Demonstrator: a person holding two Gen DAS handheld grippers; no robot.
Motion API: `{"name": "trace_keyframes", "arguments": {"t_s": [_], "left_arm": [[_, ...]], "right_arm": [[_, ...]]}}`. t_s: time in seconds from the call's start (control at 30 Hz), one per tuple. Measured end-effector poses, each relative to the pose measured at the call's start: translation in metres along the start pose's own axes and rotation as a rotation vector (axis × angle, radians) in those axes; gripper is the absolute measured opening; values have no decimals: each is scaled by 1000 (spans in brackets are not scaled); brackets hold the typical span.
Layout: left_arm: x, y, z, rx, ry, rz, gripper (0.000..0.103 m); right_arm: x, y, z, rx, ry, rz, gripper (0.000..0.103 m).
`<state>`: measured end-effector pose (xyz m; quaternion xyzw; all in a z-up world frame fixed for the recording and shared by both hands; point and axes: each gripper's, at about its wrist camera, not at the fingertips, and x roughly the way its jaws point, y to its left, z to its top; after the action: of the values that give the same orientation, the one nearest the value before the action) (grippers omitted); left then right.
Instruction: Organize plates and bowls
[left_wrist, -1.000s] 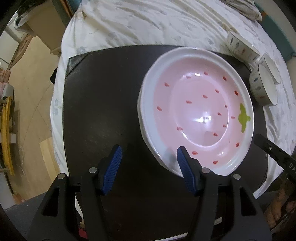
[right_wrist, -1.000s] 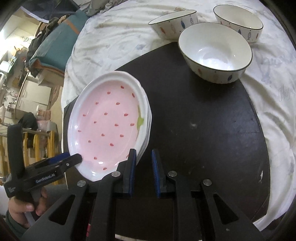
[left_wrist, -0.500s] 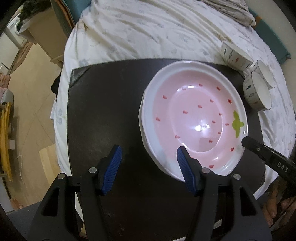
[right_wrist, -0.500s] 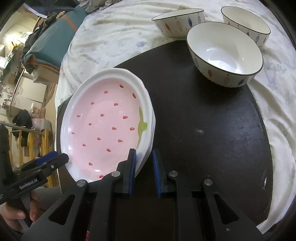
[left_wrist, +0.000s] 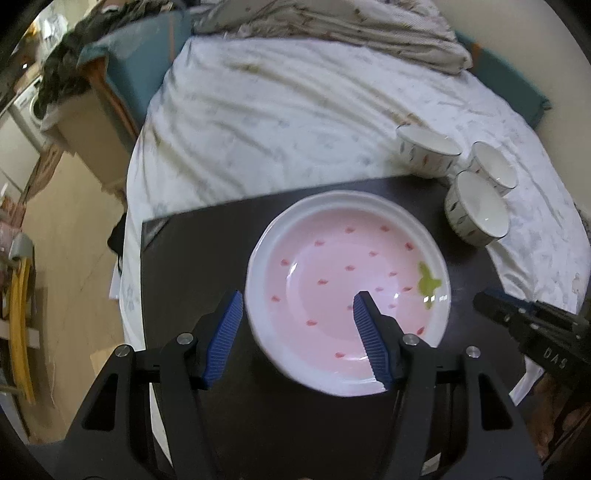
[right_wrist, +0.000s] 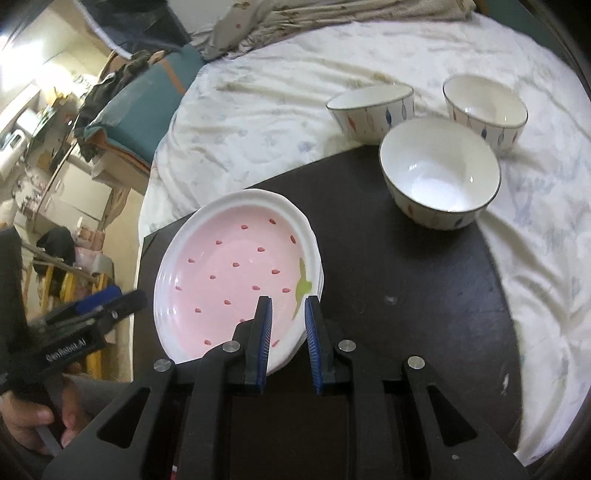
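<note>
A stack of pink plates (left_wrist: 347, 295) lies on a dark board (left_wrist: 192, 258) that rests on a bed covered with a white sheet (left_wrist: 277, 122). The top plate has a white rim, small red marks over a pink inside and one green leaf mark near its edge. In the right wrist view, more white rims show under its right edge, so there are several plates, but their number cannot be told. The top plate is empty.

Three white bowls with coloured leaf marks and dark rims stand at the far right corner of the board. The nearest bowl (right_wrist: 439, 177) sits upright on the board edge and is empty. A second bowl (right_wrist: 371, 110) lies tilted on the sheet just behind it, with its opening turned away. A third bowl (right_wrist: 485, 105) stands upright on the sheet, beside the other two, and it is also empty.

The left gripper (left_wrist: 297, 328) hangs above the near left side of the plates with its blue pads wide apart; one pad is over the board, the other over the pink inside, and nothing is between them. The right gripper (right_wrist: 288, 332) is above the near right edge of the stack, its pads close together but with a narrow gap, and they do not press on the rim. A hand (right_wrist: 40, 417) holds the left gripper's handle at the lower left of the right wrist view.
</note>
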<state>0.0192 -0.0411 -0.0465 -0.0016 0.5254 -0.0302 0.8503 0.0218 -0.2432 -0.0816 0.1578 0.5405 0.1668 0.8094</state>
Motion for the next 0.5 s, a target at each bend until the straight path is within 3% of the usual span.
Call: {"name": "trace_keyframes", "arguments": {"t_s": [0.27, 0.3, 0.33, 0.4, 0.5], "left_arm": [[-18, -14, 10, 12, -73, -19, 59], [-21, -14, 13, 2, -74, -18, 60], [-22, -13, 17, -12, -75, -25, 62], [-26, -12, 23, -39, -79, -37, 87], [-31, -12, 33, -60, -94, -54, 103]], "right_arm": [[-33, -7, 6, 12, -54, -27, 23], [-39, -7, 10, 7, -69, -35, 31], [-44, -8, 13, 6, -81, -40, 59], [-58, -11, 18, 23, -131, -34, 98], [-72, -15, 28, 53, -167, -10, 101]]}}
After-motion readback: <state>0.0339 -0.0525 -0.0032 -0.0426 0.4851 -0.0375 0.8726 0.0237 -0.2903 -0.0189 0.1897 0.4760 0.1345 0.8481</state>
